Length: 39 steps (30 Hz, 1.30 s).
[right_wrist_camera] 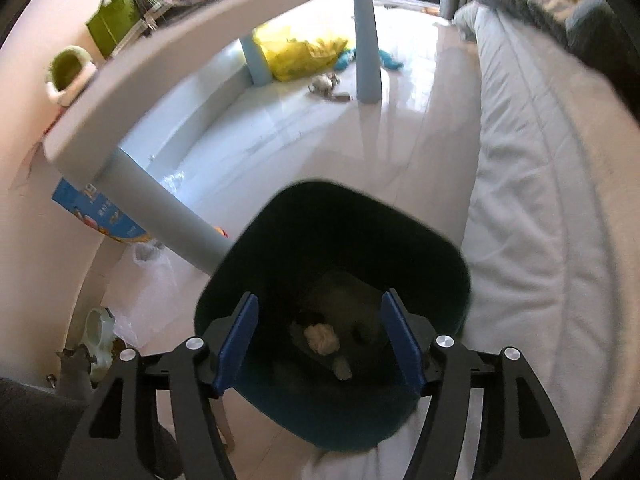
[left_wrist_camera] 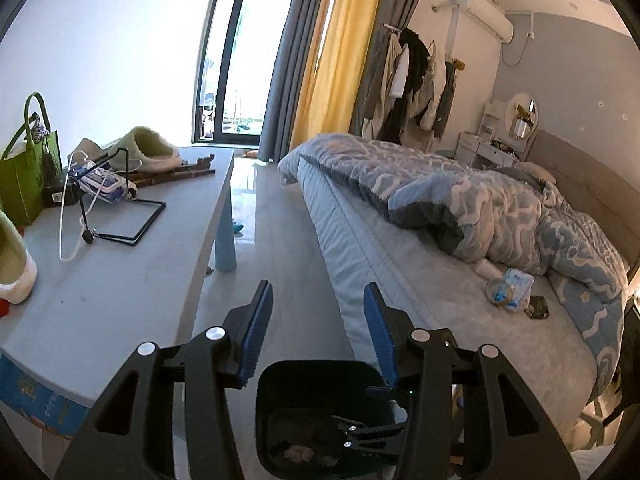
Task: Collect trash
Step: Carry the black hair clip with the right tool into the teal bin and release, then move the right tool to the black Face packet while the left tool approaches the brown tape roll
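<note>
A dark bin (right_wrist_camera: 332,240) stands on the floor between table and bed. It holds crumpled paper wads (right_wrist_camera: 322,338). My right gripper (right_wrist_camera: 320,312) is open and empty, right above the bin's mouth. My left gripper (left_wrist_camera: 318,300) is open and empty, held higher over the floor, with the bin (left_wrist_camera: 320,384) and the right gripper (left_wrist_camera: 372,436) below it. On the bed lie a blue-white wrapper (left_wrist_camera: 512,286) and a small dark packet (left_wrist_camera: 538,307). Under the table lie a crumpled wad (right_wrist_camera: 324,84) and a yellow bag (right_wrist_camera: 300,52).
A grey table (left_wrist_camera: 120,280) on the left carries a green bag (left_wrist_camera: 28,172), slippers (left_wrist_camera: 146,148), a wire stand (left_wrist_camera: 132,220) and a tissue pack (left_wrist_camera: 100,184). The bed (left_wrist_camera: 440,320) with a rumpled duvet (left_wrist_camera: 500,208) fills the right. Clear plastic (right_wrist_camera: 148,300) lies by the wall.
</note>
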Available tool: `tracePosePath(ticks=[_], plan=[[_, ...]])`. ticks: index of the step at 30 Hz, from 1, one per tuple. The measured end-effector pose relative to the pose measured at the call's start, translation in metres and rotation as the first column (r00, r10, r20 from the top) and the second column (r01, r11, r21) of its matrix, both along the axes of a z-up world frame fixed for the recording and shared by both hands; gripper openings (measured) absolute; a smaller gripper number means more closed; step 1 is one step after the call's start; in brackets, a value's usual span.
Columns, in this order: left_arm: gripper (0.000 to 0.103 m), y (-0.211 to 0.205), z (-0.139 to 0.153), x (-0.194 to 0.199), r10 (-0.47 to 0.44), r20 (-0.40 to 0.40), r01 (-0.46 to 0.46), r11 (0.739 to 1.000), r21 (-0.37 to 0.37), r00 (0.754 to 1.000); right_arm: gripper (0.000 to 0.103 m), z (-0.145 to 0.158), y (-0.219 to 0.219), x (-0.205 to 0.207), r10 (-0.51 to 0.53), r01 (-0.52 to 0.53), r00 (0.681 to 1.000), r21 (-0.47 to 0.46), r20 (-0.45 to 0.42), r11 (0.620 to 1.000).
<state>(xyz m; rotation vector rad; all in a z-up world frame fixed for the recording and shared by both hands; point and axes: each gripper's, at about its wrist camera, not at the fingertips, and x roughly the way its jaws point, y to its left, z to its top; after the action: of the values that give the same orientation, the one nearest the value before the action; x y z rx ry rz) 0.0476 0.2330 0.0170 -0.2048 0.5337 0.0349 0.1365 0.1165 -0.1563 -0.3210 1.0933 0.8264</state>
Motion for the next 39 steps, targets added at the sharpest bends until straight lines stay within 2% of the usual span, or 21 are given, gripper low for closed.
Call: tracePosePath(ticks=[5,11,15,17,21,31,33,35,39], plan=[[0.05,-0.01,0.006,0.004,0.0,0.016,0.0,1.0,-0.016,1.0,0.07,0.036,-0.022,-0.001,0.0,-0.006,0.996,0.071,0.091,0.997],[0.053,-0.034,0.015,0.008,-0.022,0.04,0.022,1.0,-0.005,0.999,0.072,0.065,-0.057,0.003,-0.039,0.017,0.987,0.14,0.154,0.99],[0.058,-0.05,0.02,0.012,-0.033,0.053,0.033,0.999,-0.001,0.998,0.073,0.08,-0.085,0.009,-0.081,0.051,0.981,0.169,0.178,0.984],[0.063,-0.059,0.02,0.016,-0.038,0.053,0.038,0.999,-0.003,0.998,0.074,0.084,-0.094,0.01,-0.102,0.069,0.976,0.173,0.19,0.982],[0.063,-0.079,0.015,0.025,-0.053,0.035,0.052,0.998,0.019,0.998,0.074,0.092,-0.118,0.014,-0.142,0.104,0.969,0.185,0.202,0.977],[0.063,-0.119,0.001,0.048,-0.097,-0.013,0.097,0.995,0.01,0.995,0.076,0.105,-0.176,0.025,-0.236,0.187,0.945,0.217,0.228,0.958],[0.063,-0.126,-0.002,0.053,-0.122,-0.026,0.121,0.992,-0.02,0.992,0.082,0.105,-0.189,0.028,-0.251,0.203,0.941,0.217,0.226,0.955],[0.063,-0.133,-0.006,0.059,-0.136,-0.04,0.134,0.99,-0.035,0.99,0.083,0.106,-0.201,0.031,-0.272,0.224,0.935,0.217,0.227,0.95],[0.063,-0.156,-0.013,0.068,-0.141,-0.064,0.143,0.989,0.025,0.988,0.084,0.107,-0.225,0.037,-0.319,0.269,0.917,0.22,0.238,0.938]])
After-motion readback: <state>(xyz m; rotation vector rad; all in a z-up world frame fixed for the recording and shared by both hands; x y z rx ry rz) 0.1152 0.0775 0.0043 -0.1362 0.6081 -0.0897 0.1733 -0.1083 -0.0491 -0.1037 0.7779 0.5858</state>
